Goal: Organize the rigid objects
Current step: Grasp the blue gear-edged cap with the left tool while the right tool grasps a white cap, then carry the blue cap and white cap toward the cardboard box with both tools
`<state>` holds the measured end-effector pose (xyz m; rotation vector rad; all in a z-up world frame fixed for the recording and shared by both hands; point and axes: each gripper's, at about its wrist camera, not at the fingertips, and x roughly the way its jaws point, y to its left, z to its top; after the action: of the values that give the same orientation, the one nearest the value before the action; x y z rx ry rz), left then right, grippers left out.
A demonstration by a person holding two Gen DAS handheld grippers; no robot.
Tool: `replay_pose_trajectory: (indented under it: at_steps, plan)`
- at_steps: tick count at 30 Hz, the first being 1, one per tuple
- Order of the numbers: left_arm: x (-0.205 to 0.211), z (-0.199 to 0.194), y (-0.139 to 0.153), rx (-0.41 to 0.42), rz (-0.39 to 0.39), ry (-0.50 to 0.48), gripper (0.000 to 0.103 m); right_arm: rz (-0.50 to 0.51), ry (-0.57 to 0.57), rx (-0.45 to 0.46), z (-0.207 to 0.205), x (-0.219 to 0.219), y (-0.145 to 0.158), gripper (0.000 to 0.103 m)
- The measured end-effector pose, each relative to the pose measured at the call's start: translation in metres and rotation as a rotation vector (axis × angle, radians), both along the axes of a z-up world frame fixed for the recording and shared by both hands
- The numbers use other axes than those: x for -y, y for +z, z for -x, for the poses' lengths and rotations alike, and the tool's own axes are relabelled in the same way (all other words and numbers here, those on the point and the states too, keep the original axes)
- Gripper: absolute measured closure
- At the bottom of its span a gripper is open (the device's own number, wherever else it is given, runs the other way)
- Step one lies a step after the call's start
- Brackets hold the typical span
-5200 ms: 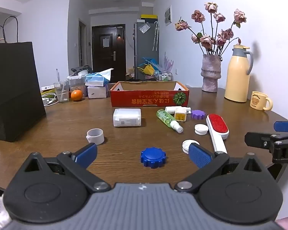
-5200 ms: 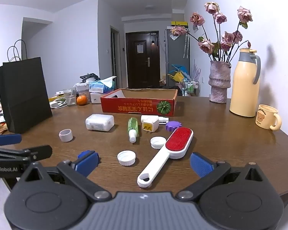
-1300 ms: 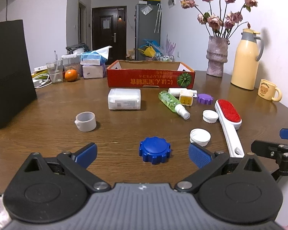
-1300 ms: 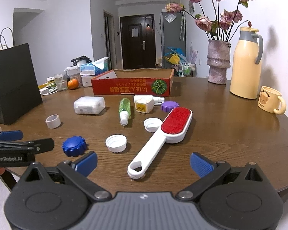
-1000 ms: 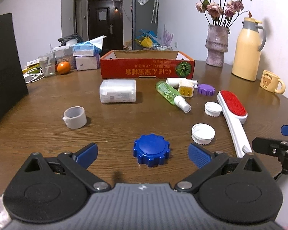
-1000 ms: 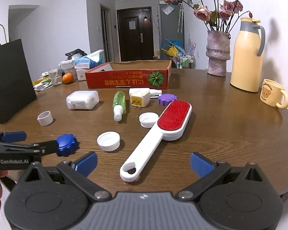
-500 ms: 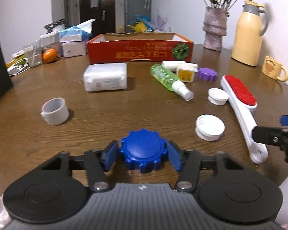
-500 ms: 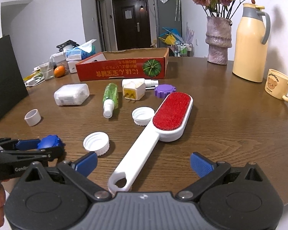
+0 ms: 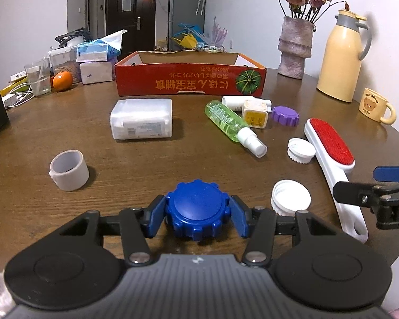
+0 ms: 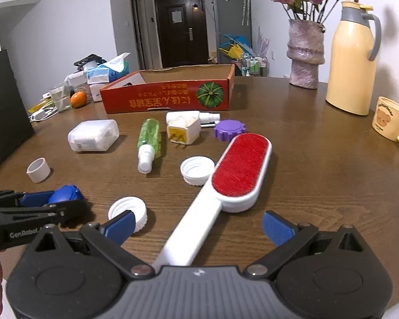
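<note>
1. While the left gripper [image 9: 196,214] has its jaws closed on the blue lid [image 9: 196,208], pads against both sides, the lid sits on the table [image 9: 119,183] at its near edge: grasp made, lift not yet done.
2. Next move, as I judge it: raise the lid and carry it over the near wall of the red cardboard box [image 9: 190,78] at the far side, then let go inside.
3. Lid: round, flat-topped, notched rim, hard plastic; should hold steady in a side pinch.
4. Right gripper [image 10: 196,227]: jaws wide apart, straddling the handle of the white lint brush [image 10: 226,183], pads not touching it. Probable next pick.
</note>
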<state>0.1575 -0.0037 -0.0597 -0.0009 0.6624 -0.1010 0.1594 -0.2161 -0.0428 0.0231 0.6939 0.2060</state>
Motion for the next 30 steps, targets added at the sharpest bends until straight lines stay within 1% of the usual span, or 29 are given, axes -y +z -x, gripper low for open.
replay_pose_trajectory:
  at_steps: [2, 10, 14, 15, 18, 20, 26, 27, 28, 30]
  plan:
    - [-0.002, -0.002, 0.001, 0.0, 0.002, 0.002, 0.05, 0.003, 0.019, 0.002, -0.002, -0.005, 0.001, 0.007]
    - [-0.01, -0.006, 0.003, 0.001, 0.014, 0.013, 0.05, 0.011, 0.119, 0.011, -0.006, -0.027, 0.004, 0.014]
    - [-0.014, -0.007, 0.002, -0.001, 0.019, 0.017, 0.05, 0.014, 0.164, -0.006, -0.009, -0.039, 0.002, 0.024]
    - [-0.015, -0.007, 0.002, -0.001, 0.021, 0.018, 0.05, 0.016, 0.173, -0.011, -0.01, -0.042, 0.001, 0.025]
    - [-0.019, -0.008, 0.002, -0.002, 0.025, 0.022, 0.05, 0.019, 0.202, -0.028, -0.013, -0.05, -0.002, 0.031]
    - [-0.021, -0.009, 0.002, -0.002, 0.029, 0.024, 0.05, 0.019, 0.213, -0.044, -0.016, -0.055, -0.005, 0.04]
    - [-0.026, -0.011, 0.002, -0.003, 0.038, 0.03, 0.05, 0.032, 0.242, -0.075, -0.022, -0.064, -0.011, 0.058]
    - [-0.026, -0.012, 0.002, -0.005, 0.038, 0.03, 0.05, 0.035, 0.244, -0.074, -0.023, -0.065, -0.011, 0.059]
    - [-0.026, -0.012, 0.002, -0.007, 0.038, 0.031, 0.05, 0.036, 0.246, -0.072, -0.023, -0.066, -0.011, 0.063]
    - [-0.028, -0.014, 0.002, -0.009, 0.04, 0.032, 0.05, 0.033, 0.248, -0.074, -0.025, -0.066, -0.011, 0.063]
